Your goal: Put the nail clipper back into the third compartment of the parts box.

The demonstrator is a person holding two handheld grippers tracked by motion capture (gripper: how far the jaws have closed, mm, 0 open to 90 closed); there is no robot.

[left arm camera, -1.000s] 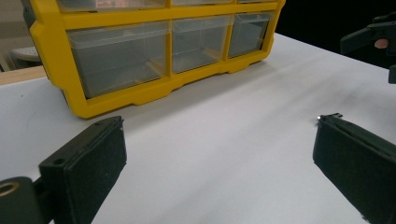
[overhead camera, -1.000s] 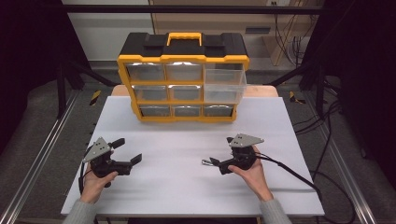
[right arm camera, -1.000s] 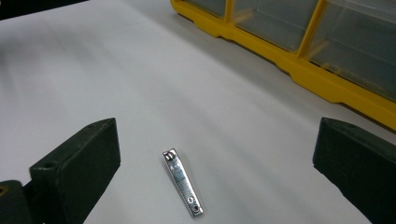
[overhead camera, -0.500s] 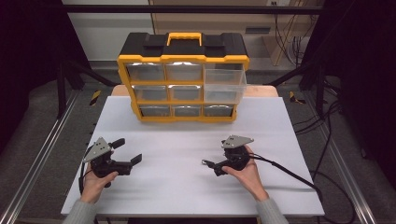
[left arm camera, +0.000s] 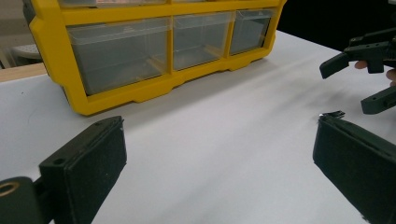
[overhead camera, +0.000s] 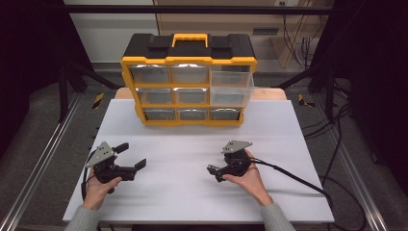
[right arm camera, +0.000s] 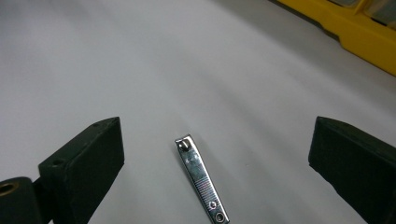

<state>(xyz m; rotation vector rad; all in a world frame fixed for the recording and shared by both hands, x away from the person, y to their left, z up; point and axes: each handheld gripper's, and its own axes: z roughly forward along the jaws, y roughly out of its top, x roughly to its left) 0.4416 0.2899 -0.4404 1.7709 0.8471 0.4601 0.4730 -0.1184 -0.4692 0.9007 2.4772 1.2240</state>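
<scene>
A small silver nail clipper [right arm camera: 201, 184] lies flat on the white table [overhead camera: 183, 202]. My right gripper [right arm camera: 215, 137] is open, and the clipper lies between its jaws without touching either pad. From above, the right gripper [overhead camera: 214, 173] points left at mid-right of the table, held by a hand. My left gripper [overhead camera: 131, 155] rests open at the front left, holding nothing. In the left gripper view its wide jaws [left arm camera: 219, 140] face the right gripper [left arm camera: 357, 84] across bare table, and a small metal tip, probably the clipper [left arm camera: 332, 114], shows there.
A yellow-and-black drawer organizer [overhead camera: 188, 60] with clear drawers stands at the back of the table. Its top right drawer [overhead camera: 232, 82] is pulled out. A cable [overhead camera: 293, 175] trails right from the right gripper. Bare table lies between the two grippers.
My right gripper has slid a little to the left, bringing its open jaws around the nail clipper. The left gripper has stayed put.
</scene>
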